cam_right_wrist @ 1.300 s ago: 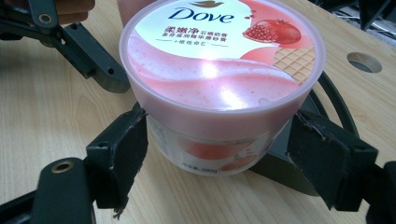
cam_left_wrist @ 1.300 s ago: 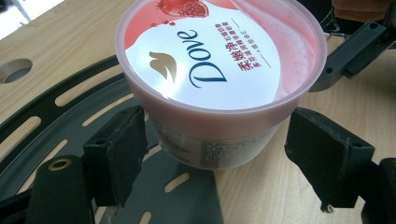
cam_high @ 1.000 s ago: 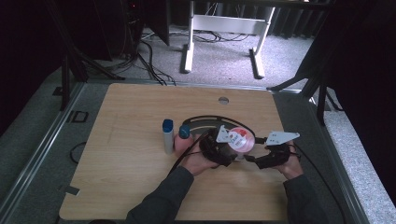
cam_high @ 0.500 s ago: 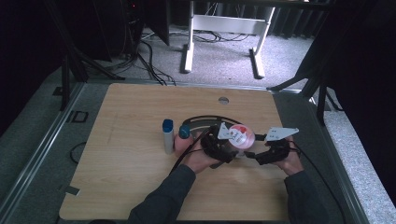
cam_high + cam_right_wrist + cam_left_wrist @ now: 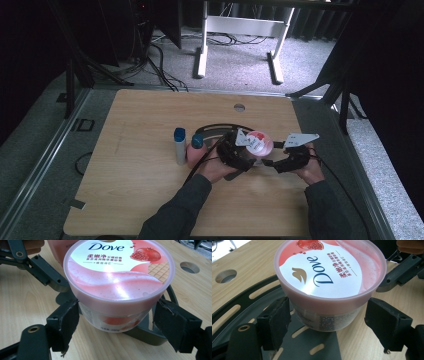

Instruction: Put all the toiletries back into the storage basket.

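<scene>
- Grey carpet floor (image 5: 235, 60) with cables and a white frame lay behind the wooden surface (image 5: 135, 190), which carried everything.
- On the surface sat a black slotted metal plate (image 5: 234, 310), and the pink tub (image 5: 260, 143) stood partly on it, right of the middle, upright with its lid up.
- Both hands came from the near edge and met at the tub: the left tool (image 5: 238, 150) from its left-near side, the right tool (image 5: 280, 156) from its right side. They looked about equally near to it.
- In the left gripper view the tub (image 5: 329, 287) stood between the two wide jaws; the left pad (image 5: 277, 320) seemed to touch the wall, and the other pad stood just apart.
- In the right gripper view the tub (image 5: 117, 287) was also between wide jaws, with pads close at both sides, not squeezing.
- Two blue-capped bottles (image 5: 180, 146) stood to the left, near the left hand (image 5: 212, 167).
- I judged that the coming move was only a closing of jaws on the round wall.
</scene>
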The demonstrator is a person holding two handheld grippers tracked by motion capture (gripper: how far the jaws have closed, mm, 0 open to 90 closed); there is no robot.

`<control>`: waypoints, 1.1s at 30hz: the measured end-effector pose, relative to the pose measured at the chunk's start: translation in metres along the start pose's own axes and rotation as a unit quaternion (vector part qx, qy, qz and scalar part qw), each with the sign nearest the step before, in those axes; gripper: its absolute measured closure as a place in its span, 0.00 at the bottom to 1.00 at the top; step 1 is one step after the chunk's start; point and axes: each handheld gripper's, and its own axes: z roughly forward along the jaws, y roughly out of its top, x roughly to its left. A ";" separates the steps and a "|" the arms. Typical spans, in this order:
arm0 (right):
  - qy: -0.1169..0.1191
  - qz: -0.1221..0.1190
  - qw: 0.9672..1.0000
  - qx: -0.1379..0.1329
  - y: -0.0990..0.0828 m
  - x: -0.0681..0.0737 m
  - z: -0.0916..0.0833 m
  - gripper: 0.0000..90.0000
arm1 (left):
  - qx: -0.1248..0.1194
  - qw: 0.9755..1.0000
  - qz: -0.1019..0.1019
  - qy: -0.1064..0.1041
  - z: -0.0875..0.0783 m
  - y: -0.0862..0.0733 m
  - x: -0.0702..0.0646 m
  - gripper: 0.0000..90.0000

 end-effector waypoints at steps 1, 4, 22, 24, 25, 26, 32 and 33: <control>-0.001 0.000 1.000 0.001 0.001 -0.002 0.001 0.23 | 0.001 1.000 -0.001 0.001 0.000 0.000 0.001 0.23; -0.002 -0.001 1.000 0.005 0.002 -0.004 0.004 0.23 | 0.002 1.000 -0.005 0.002 0.002 -0.001 0.002 0.23; -0.010 0.011 1.000 0.010 0.005 -0.019 0.009 0.23 | 0.009 1.000 -0.020 0.021 0.014 0.010 0.009 0.23; -0.012 0.013 1.000 0.010 0.005 -0.021 0.009 0.23 | 0.008 0.999 -0.022 0.022 0.016 0.010 0.010 0.23; -0.012 0.016 1.000 0.010 0.005 -0.022 0.010 0.23 | 0.007 0.999 -0.024 0.023 0.017 0.011 0.011 0.23; -0.013 0.017 1.000 0.010 0.005 -0.023 0.010 0.23 | 0.009 0.999 -0.025 0.022 0.017 0.012 0.012 0.23; -0.019 0.028 0.999 0.002 0.004 -0.028 0.011 0.25 | 0.014 0.999 -0.027 0.028 0.022 0.017 0.016 0.23; -0.022 0.029 0.999 0.003 0.004 -0.028 0.012 0.25 | 0.018 0.999 -0.024 0.030 0.023 0.018 0.016 0.23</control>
